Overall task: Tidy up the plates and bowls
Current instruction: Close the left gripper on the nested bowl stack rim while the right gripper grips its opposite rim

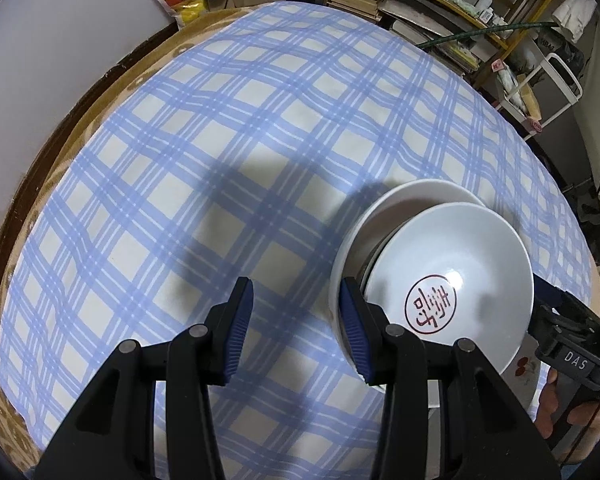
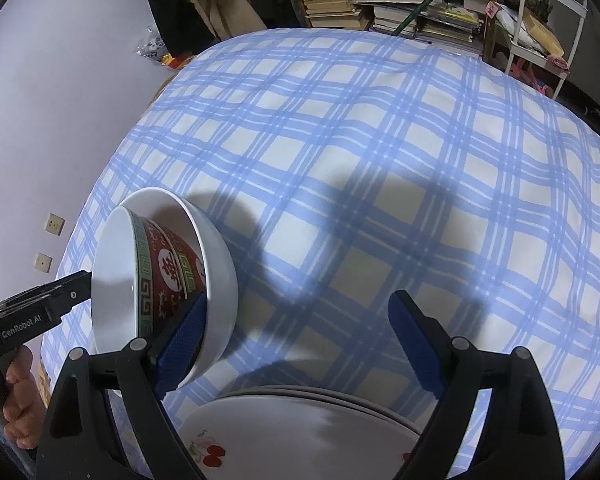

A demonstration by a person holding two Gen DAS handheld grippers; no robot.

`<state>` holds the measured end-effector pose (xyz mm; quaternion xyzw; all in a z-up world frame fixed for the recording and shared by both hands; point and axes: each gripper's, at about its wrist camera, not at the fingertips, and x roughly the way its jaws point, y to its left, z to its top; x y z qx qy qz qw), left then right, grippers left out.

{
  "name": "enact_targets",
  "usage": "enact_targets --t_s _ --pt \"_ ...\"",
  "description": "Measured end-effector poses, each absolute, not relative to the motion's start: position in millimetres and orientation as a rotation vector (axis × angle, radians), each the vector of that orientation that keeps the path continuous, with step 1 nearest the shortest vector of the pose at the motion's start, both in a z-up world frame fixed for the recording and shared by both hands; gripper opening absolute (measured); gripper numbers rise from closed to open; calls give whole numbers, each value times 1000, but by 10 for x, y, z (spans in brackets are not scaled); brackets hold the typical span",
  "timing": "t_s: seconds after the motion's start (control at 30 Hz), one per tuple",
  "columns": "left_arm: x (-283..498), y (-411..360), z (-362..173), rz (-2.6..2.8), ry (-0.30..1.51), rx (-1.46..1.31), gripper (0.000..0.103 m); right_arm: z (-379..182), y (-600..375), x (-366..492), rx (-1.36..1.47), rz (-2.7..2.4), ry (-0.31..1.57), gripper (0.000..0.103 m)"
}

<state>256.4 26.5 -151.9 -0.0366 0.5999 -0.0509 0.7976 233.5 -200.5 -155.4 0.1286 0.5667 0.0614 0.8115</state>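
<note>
Bowl stack (image 2: 168, 280): red-patterned bowl nested in white bowl, tilted, just beside plate stack (image 2: 300, 432). Glazed ceramic: rigid, slippery, breakable, likely weighty; grip at rim. Left gripper (image 1: 296, 328): jaws half-open, empty. Right gripper (image 2: 296, 344): jaws wide, empty.

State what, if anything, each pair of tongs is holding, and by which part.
Neither left tongs nor right tongs grips anything between its fingers. Each has one finger at the nested bowls' rim, on opposite sides; contact cannot be told.
</note>
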Motion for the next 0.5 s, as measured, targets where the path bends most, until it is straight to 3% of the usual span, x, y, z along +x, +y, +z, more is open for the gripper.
enact_targets --t_s 0.17,0.3,0.5 --pt "2523 153 -1487 -131 1255 -3 27 -1549 -1962 2316 248 104 1191 95" --pt "2512 107 -1488 -133 1251 22 22 -1554 -1957 2328 252 101 1194 94" --pt "2509 90 -1516 -126 1257 22 17 -1529 -1890 2313 255 111 1189 80"
